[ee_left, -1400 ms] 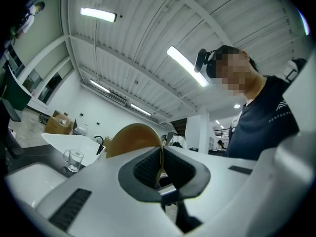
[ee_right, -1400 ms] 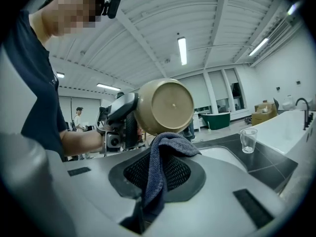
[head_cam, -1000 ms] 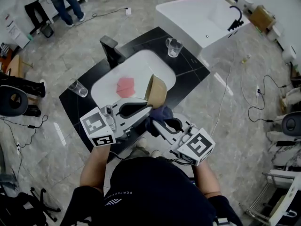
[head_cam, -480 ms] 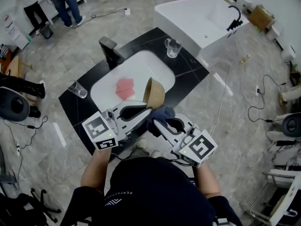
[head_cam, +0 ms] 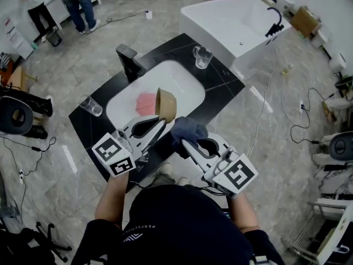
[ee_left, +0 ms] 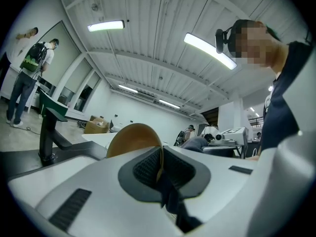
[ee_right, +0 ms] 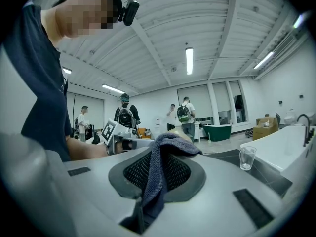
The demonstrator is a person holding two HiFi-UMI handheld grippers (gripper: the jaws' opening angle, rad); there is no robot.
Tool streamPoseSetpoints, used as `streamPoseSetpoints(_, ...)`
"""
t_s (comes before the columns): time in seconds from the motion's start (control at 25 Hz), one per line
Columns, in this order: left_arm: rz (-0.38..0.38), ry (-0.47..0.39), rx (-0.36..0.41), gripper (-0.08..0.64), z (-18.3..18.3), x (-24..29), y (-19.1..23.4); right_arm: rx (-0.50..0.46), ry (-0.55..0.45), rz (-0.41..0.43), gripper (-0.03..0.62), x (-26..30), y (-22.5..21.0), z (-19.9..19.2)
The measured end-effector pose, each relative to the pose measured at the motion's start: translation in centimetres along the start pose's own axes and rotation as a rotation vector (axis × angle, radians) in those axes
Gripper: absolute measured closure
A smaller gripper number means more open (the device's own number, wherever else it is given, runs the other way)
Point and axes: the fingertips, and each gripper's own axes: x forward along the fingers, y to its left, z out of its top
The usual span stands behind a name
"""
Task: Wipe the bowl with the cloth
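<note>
A tan bowl (head_cam: 166, 104) hangs tilted over the white sink (head_cam: 185, 77), and my left gripper (head_cam: 160, 122) is shut on its rim. In the left gripper view the bowl (ee_left: 132, 138) rises beyond the jaws, its thin edge pinched at the left gripper (ee_left: 159, 166). A dark blue cloth (head_cam: 188, 129) is bunched just right of the bowl, a small gap between them. My right gripper (head_cam: 182, 142) is shut on it. In the right gripper view the cloth (ee_right: 163, 164) drapes over and between the jaws of the right gripper (ee_right: 155, 176).
A pink cloth (head_cam: 145, 102) lies in the sink, set in a black counter (head_cam: 223, 86). A black faucet (head_cam: 130, 61) stands at the back left. Glasses stand at the back right (head_cam: 203, 56) and the left (head_cam: 91, 105). A white bathtub (head_cam: 237, 16) lies beyond. People stand far off.
My left gripper has swung the bowl leftward, off the cloth, and the bowl has turned. The right gripper and cloth have barely moved.
</note>
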Motion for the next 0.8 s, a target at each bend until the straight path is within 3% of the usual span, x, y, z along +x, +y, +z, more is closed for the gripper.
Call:
streamPoseSetpoints(0.24,-0.036,0.046,-0.029,0.540,-1.3,0.2,-1.0,-0.013,-0.028,-0.028,0.531,0.1,-0.3,0.8)
streamPoseSetpoints(0.48,-0.171,0.136,-0.019,0.540,-3.0,0.4,-3.7,-0.035,-0.007,-0.062,0.531,0.2,-1.2,0.7)
streamPoseSetpoints(0.8,-0.333,0.186,-0.022,0.540,-3.8,-0.7,-5.6,-0.038,0.008,-0.086,0.531,0.0,-2.2,0.2)
